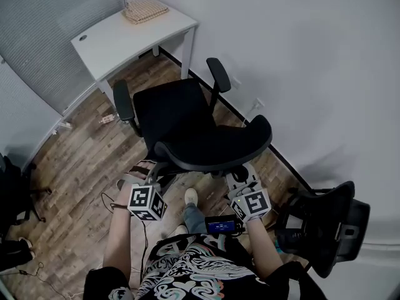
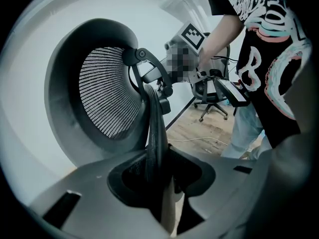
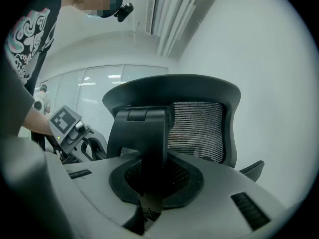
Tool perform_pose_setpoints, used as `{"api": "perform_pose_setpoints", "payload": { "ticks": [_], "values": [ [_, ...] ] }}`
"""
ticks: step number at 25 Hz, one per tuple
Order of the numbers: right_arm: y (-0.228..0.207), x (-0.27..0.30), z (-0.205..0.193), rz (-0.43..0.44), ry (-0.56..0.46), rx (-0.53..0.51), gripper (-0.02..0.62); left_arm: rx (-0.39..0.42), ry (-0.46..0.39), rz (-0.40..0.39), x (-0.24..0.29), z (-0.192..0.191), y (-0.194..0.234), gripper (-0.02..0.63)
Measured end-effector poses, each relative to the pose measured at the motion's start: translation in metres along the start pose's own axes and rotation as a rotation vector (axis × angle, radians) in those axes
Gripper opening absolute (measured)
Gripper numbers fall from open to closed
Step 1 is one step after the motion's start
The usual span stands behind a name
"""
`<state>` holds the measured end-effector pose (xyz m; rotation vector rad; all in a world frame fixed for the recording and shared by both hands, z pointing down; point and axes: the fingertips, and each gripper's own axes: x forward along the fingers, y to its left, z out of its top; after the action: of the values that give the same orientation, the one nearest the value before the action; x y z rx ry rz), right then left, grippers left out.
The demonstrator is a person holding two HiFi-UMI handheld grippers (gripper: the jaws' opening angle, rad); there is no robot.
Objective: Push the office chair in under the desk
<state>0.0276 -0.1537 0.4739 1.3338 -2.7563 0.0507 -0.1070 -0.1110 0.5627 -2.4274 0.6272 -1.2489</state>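
A black office chair (image 1: 178,120) stands on the wood floor, its seat facing the white desk (image 1: 125,39) at the far left corner, a short gap between them. My left gripper (image 1: 156,179) is shut on the left edge of the chair's backrest (image 1: 215,155). In the left gripper view the thin black backrest edge (image 2: 155,128) stands upright between the jaws of the left gripper (image 2: 162,183). My right gripper (image 1: 240,179) is shut on the back's right side. In the right gripper view a black back bracket (image 3: 144,133) fills the jaws of the right gripper (image 3: 148,183), beside the mesh panel (image 3: 197,128).
A second black chair (image 1: 325,224) stands close at my right against the white wall (image 1: 312,74). A woven mat (image 1: 145,10) lies on the desk. Cables (image 1: 109,199) trail on the floor. Dark gear (image 1: 12,195) sits at the left edge.
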Motion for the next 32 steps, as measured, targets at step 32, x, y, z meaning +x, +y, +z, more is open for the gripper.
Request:
{"api": "perform_pose_setpoints", "payload": {
  "ticks": [32],
  "values": [
    [-0.065,0.067,0.009,0.088,-0.025,-0.028,0.055,-0.083,0.041,0.026,0.051,0.004,0.066,0.147]
  ]
}}
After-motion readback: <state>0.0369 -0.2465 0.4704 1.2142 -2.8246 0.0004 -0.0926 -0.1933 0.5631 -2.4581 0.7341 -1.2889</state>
